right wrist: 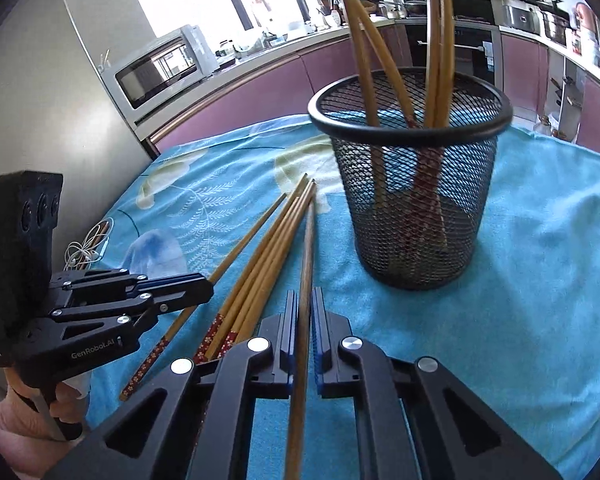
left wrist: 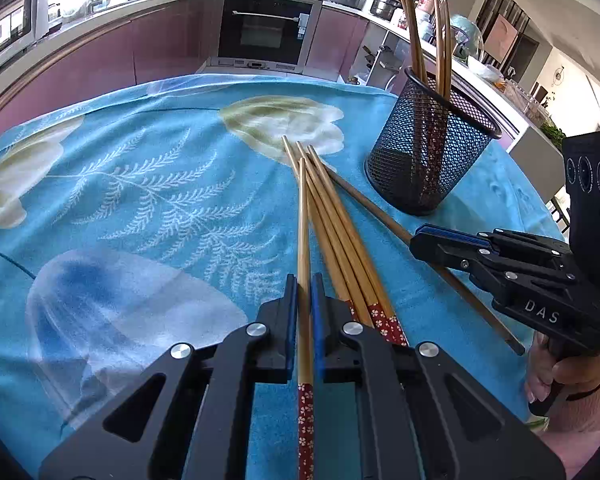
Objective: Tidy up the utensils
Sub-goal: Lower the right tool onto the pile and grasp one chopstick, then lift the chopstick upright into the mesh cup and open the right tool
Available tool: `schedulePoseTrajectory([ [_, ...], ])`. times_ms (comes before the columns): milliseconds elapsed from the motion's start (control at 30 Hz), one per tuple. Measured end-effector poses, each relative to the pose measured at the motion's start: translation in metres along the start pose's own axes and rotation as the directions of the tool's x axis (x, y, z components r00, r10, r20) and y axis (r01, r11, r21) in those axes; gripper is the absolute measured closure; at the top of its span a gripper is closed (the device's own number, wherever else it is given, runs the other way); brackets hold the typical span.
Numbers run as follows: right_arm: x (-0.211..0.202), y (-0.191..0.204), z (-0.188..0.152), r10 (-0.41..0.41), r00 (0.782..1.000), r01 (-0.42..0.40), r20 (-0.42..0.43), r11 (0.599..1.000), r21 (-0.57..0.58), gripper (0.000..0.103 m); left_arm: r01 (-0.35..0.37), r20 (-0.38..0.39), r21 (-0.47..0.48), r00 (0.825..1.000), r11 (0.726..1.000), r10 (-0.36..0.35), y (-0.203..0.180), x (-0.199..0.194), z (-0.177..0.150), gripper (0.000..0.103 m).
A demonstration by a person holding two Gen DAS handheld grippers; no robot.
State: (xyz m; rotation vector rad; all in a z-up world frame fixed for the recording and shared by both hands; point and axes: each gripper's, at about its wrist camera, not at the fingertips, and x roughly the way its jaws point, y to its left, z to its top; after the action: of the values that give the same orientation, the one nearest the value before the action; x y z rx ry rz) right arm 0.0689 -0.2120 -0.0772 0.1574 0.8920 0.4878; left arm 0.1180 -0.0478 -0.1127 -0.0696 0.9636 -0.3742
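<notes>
A black mesh cup [left wrist: 428, 152] [right wrist: 412, 200] stands on the blue cloth with several bamboo chopsticks upright in it. More chopsticks [left wrist: 340, 232] [right wrist: 260, 256] with red flowered ends lie in a loose bundle on the cloth before the cup. My left gripper [left wrist: 304, 284] [right wrist: 208, 288] is shut on one light chopstick [left wrist: 303, 240], its tip pointing away over the bundle. My right gripper [right wrist: 305, 300] [left wrist: 414, 238] is shut on a darker brown chopstick [right wrist: 306, 264] [left wrist: 372, 208] that points toward the cup's foot.
The blue flowered cloth [left wrist: 140, 200] [right wrist: 520, 280] covers the table, which ends at pink kitchen cabinets [left wrist: 100, 56] and an oven [left wrist: 266, 32]. A white cable coil [right wrist: 84, 252] lies at the cloth's left edge. A hand [left wrist: 560, 384] holds the right gripper's handle.
</notes>
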Motion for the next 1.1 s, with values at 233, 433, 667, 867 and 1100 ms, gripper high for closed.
schedulePoseTrajectory([
  [233, -0.015, -0.005, -0.003, 0.008, 0.999, -0.009, 0.048, 1.000, 0.014, 0.097, 0.007, -0.004, -0.012, 1.000, 1.000, -0.007, 0.004, -0.001, -0.005, 0.095],
  [433, -0.030, -0.007, -0.003, 0.025, 0.995, -0.027, 0.094, 0.999, 0.025, 0.097, 0.010, 0.001, -0.013, 1.000, 1.000, -0.010, 0.005, -0.004, -0.005, 0.095],
  [667, -0.021, 0.000, -0.005, 0.054, 0.997, -0.054, 0.063, 0.999, -0.002, 0.097, 0.012, -0.002, -0.010, 1.000, 1.000, -0.012, 0.005, -0.004, -0.005, 0.095],
  [867, 0.001, 0.001, -0.004, 0.033, 0.999, -0.033, -0.018, 0.999, -0.012, 0.093, 0.008, -0.019, 0.009, 1.000, 1.000, -0.007, 0.004, 0.000, -0.004, 0.095],
  [1100, 0.020, 0.011, 0.005, -0.004, 0.997, -0.002, -0.071, 0.997, -0.080, 0.086, 0.000, -0.034, 0.055, 0.999, 0.998, 0.002, 0.000, 0.009, 0.005, 0.091],
])
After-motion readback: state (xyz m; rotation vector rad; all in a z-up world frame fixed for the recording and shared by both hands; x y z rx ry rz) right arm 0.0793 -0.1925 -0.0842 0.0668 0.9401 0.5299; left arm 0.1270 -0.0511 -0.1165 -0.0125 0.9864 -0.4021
